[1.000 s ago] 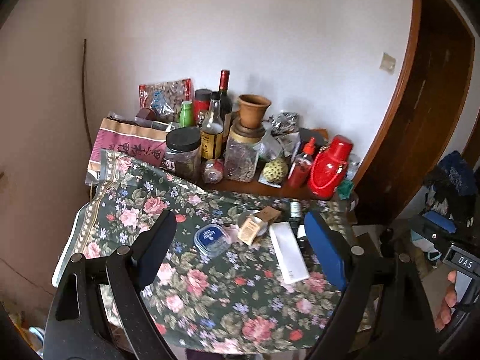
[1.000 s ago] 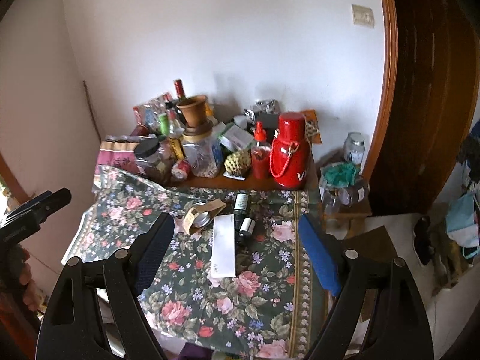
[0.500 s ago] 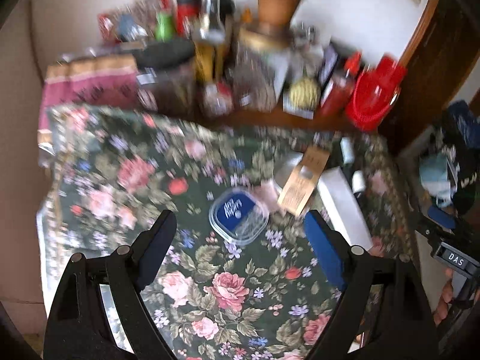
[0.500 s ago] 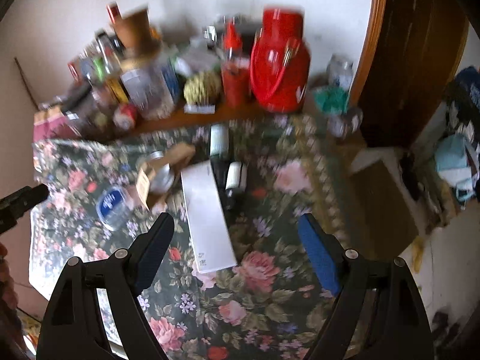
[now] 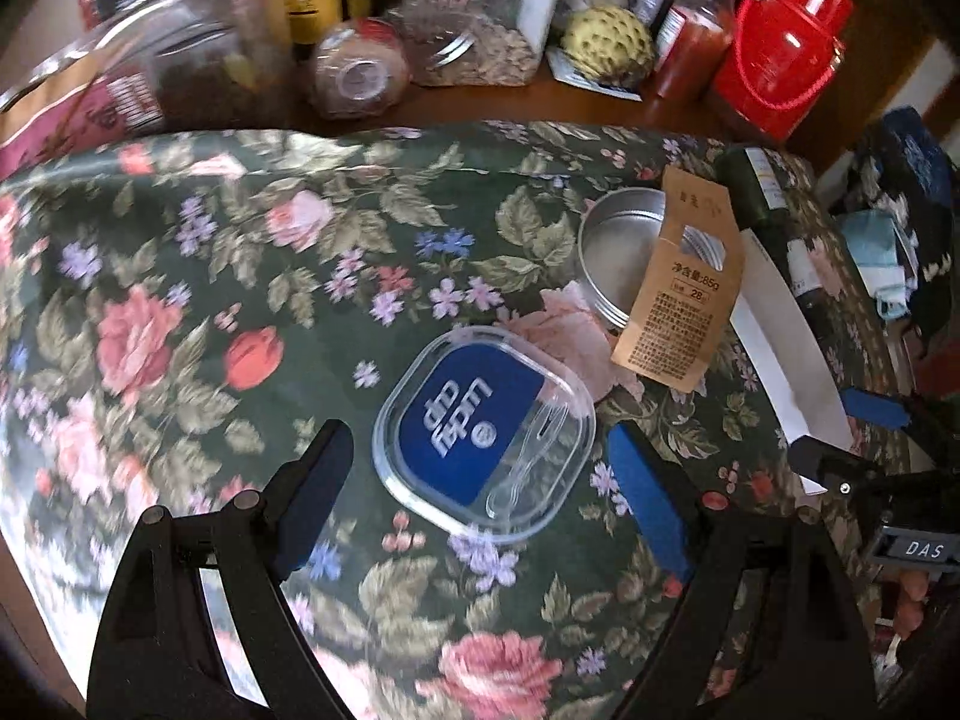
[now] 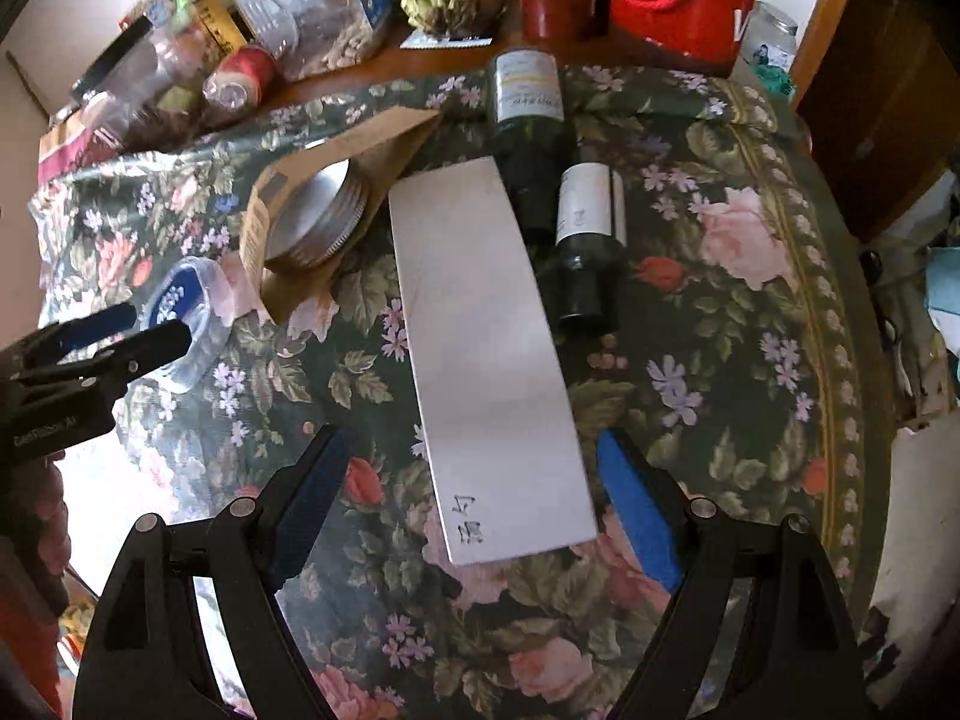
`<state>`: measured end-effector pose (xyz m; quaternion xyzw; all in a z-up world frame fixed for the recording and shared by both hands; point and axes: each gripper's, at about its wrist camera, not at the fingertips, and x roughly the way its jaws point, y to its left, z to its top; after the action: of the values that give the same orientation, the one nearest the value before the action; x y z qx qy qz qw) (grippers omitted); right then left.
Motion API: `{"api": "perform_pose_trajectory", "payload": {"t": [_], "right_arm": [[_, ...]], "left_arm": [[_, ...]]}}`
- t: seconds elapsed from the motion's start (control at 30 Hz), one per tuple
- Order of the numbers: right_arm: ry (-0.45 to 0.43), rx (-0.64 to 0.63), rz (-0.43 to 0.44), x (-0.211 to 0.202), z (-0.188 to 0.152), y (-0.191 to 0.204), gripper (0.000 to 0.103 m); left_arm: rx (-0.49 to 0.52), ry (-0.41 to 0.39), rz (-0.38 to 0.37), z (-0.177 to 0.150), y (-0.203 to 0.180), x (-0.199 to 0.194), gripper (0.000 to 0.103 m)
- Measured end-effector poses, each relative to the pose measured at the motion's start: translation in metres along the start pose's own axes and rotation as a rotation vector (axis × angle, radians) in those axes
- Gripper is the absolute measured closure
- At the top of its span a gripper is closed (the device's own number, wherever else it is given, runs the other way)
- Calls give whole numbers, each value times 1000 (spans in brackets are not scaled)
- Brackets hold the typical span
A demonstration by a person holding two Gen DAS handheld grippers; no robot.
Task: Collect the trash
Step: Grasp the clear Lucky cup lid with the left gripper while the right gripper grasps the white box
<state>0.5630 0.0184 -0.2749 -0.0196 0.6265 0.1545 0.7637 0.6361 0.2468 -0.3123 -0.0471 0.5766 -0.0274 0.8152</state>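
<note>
Flowers cover the tablecloth (image 5: 180,276) in the left wrist view, where the left gripper (image 5: 480,471) hangs low with its jaws spread wide on either side of a clear plastic lid (image 5: 483,432) with a blue label, not touching it. Just beyond the lid lies a round metal tin (image 5: 624,249) with a brown paper sleeve (image 5: 684,294) leaning across it, and to the right a long white box (image 5: 792,354) runs beside a dark bottle (image 5: 774,222). A red jug (image 5: 780,48) and a red sauce bottle (image 5: 696,36) stand at the back among jars. In the right wrist view the right gripper (image 6: 474,495) is also spread wide, its blue pads flanking the near end of the white box (image 6: 486,348) without gripping it. Two dark bottles (image 6: 558,180) lie against the box's far right side, the tin (image 6: 318,216) and sleeve (image 6: 336,168) to its left. The left gripper (image 6: 132,330) shows at the left edge, over the lid (image 6: 186,312).
</note>
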Motion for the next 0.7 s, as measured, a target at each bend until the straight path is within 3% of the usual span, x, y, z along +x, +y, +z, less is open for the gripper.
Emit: {"api": "perform_pose_trajectory", "payload": {"t": [0.17, 0.43, 0.53, 0.6, 0.7], "right_arm": [[-1, -3, -18, 10, 5, 3, 22], [-50, -81, -123, 13, 10, 27, 54], [-55, -81, -123, 14, 9, 31, 55], [-51, -86, -112, 14, 9, 32, 55], [-33, -68, -45, 11, 7, 32, 55]], "left_arm": [[45, 10, 27, 7, -3, 13, 16], [121, 5, 61, 10, -15, 20, 15], [146, 9, 47, 8, -20, 22, 17], [156, 4, 42, 5, -22, 21, 23], [159, 12, 43, 2, -25, 18, 26]]}}
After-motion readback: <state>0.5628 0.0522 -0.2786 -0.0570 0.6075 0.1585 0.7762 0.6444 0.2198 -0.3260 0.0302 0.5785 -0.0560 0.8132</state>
